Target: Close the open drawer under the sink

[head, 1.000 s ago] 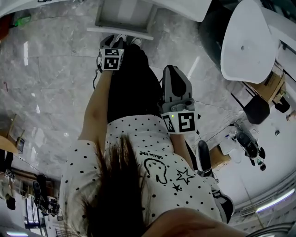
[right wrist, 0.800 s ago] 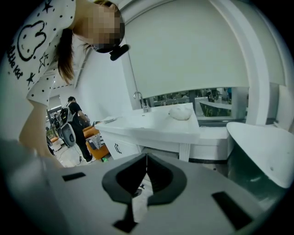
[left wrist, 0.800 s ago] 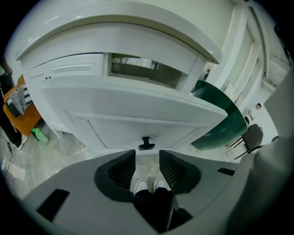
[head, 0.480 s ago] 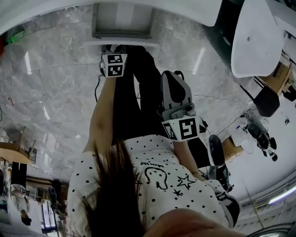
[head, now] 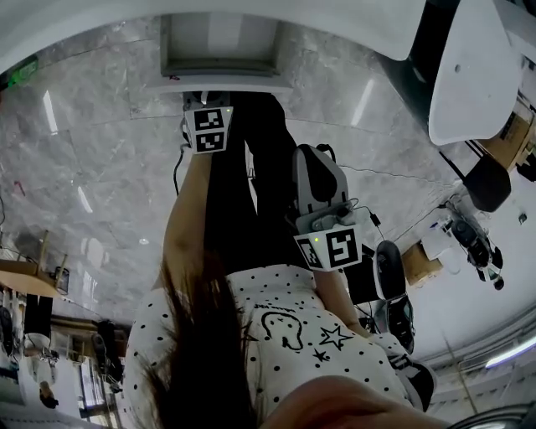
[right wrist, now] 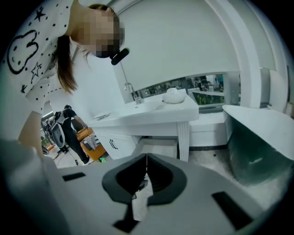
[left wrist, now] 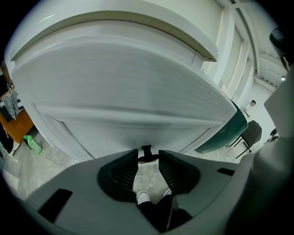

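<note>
The open drawer (head: 222, 46) sticks out from under the white sink counter (head: 251, 12) at the top of the head view. My left gripper (head: 203, 105) hangs just before the drawer's white front (head: 219, 84). In the left gripper view that front (left wrist: 128, 92) fills the picture. Its small black handle (left wrist: 147, 153) sits right at the tips of my left gripper (left wrist: 148, 155). The jaws have just been opening and stand apart, pressing on nothing. My right gripper (head: 311, 155) hangs lower right beside the person's leg, shut and empty. It looks at the drawer (right wrist: 158, 147) from farther off.
Grey marble floor (head: 92, 167) surrounds the cabinet. A white rounded table (head: 473, 71) stands at the upper right, with machines (head: 465, 243) below it. A faucet (right wrist: 131, 94) and a white object (right wrist: 174, 95) are on the sink counter (right wrist: 151, 114). The person's shoes (left wrist: 143, 197) are below the left jaws.
Both grippers have sunk a little. More of the open drawer has come into the head view, and the left gripper stays close before its front.
</note>
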### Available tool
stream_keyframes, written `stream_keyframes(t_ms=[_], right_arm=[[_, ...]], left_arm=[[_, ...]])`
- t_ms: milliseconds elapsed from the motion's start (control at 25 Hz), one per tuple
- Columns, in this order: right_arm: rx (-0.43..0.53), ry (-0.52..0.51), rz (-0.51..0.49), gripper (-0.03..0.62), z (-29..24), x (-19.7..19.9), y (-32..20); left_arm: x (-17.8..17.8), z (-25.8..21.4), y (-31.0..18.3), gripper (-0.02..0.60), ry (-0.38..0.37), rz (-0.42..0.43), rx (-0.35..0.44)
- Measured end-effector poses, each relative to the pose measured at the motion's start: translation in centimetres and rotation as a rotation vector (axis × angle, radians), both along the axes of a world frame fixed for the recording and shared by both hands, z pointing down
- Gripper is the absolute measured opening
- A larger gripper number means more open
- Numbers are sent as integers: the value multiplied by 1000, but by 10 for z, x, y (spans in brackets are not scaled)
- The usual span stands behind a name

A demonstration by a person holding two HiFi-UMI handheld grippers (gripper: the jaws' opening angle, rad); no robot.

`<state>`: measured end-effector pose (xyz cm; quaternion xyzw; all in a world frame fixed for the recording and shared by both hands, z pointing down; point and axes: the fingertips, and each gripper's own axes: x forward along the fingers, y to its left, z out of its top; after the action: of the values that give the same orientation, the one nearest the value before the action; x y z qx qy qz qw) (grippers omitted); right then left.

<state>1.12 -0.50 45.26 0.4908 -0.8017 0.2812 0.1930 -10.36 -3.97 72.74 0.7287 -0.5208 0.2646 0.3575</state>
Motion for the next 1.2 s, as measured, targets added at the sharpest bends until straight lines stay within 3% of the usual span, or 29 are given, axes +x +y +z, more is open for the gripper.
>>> stream_keyframes(t_ms=[1200], right_arm=[[-10,-24,52,14,6,15,12]], left_arm=[[1,0,0,140,-7,-1,15]])
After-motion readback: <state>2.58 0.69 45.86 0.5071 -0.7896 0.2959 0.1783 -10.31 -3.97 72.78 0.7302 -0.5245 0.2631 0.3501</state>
